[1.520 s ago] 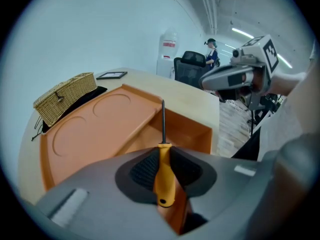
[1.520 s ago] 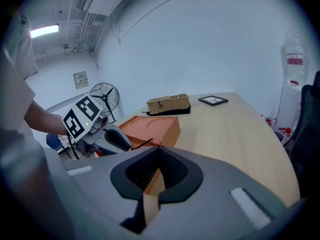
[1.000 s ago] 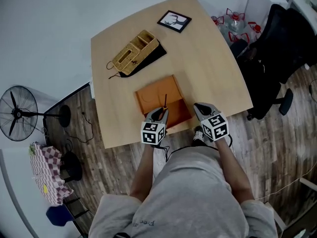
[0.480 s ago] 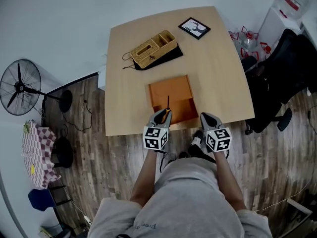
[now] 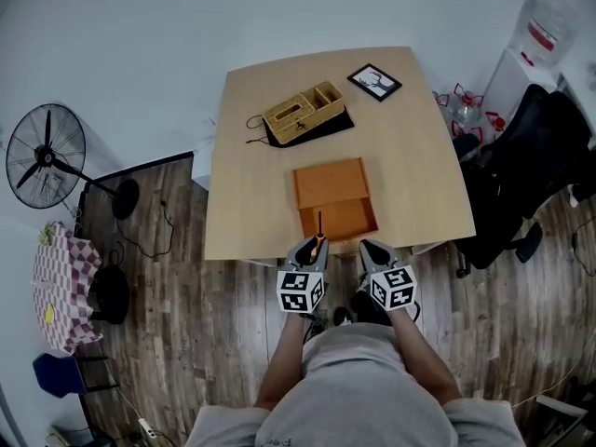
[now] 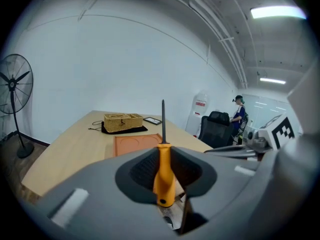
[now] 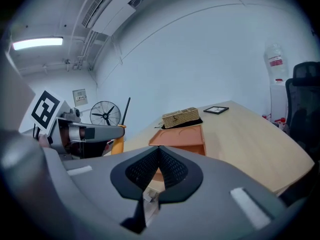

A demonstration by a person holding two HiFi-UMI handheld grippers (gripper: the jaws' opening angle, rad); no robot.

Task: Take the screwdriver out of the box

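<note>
Screwdriver (image 6: 162,176) in left gripper (image 5: 312,249), box (image 5: 330,182), basket (image 5: 303,113) beyond

A pale wood table (image 5: 251,184) is standing on a dark plank floor (image 5: 186,343), its far edge lying near a plain white wall (image 5: 140,35). A pedestal fan (image 5: 42,156) is standing to its left. A black office chair (image 5: 531,166) is sitting to its right, with a water dispenser (image 5: 545,31) standing beyond. Ceiling strip lights (image 6: 277,12) are glowing overhead.

table (image 5: 251,166) bears orange box (image 5: 333,198), dark cloth (image 5: 332,126), picture frame (image 5: 374,81).
</note>
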